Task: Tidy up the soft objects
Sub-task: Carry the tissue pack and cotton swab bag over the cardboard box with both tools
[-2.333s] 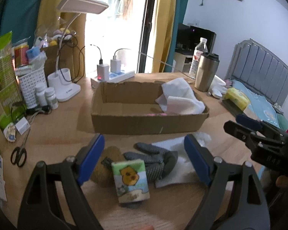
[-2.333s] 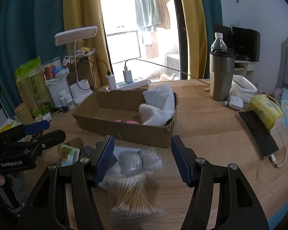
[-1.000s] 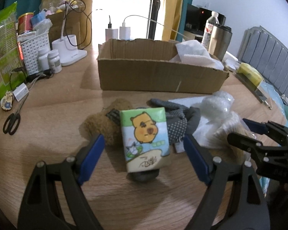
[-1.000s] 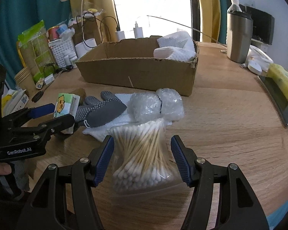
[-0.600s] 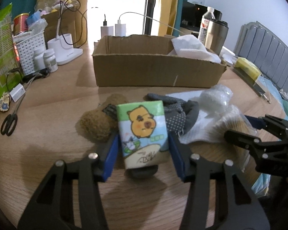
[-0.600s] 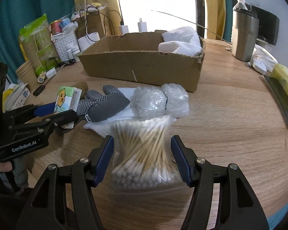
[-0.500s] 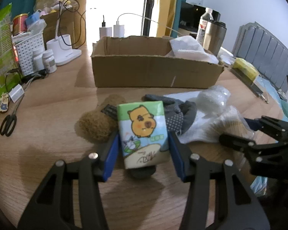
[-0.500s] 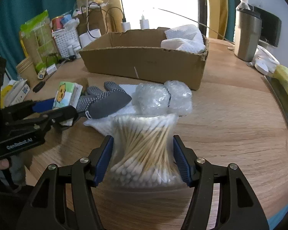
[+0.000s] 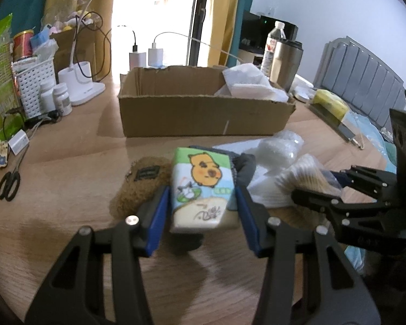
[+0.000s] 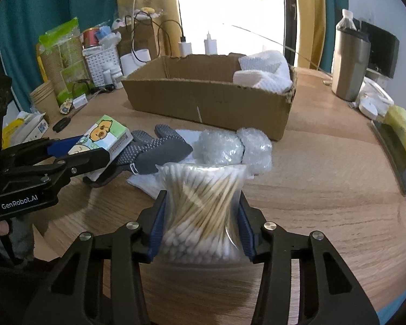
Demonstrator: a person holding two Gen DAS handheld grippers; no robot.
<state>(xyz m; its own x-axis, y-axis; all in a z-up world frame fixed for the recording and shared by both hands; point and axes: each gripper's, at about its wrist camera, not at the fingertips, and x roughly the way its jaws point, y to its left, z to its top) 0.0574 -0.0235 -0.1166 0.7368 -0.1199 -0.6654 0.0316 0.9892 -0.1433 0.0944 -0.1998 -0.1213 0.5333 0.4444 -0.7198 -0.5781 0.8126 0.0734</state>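
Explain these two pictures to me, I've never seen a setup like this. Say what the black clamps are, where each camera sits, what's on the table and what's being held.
No robot here: a person holds one black tool in each hand, each with two blue-padded fingers and a camera looking along them.

One picture looks along the left tool, clamped on a tissue pack with a cartoon animal. The other looks along the right tool, whose jaws are closing on a bag of cotton swabs, squeezing it at the waist.

On the wooden table: a cardboard box with white cloth inside, a grey glove, bubble wrap and a brown plush toy.
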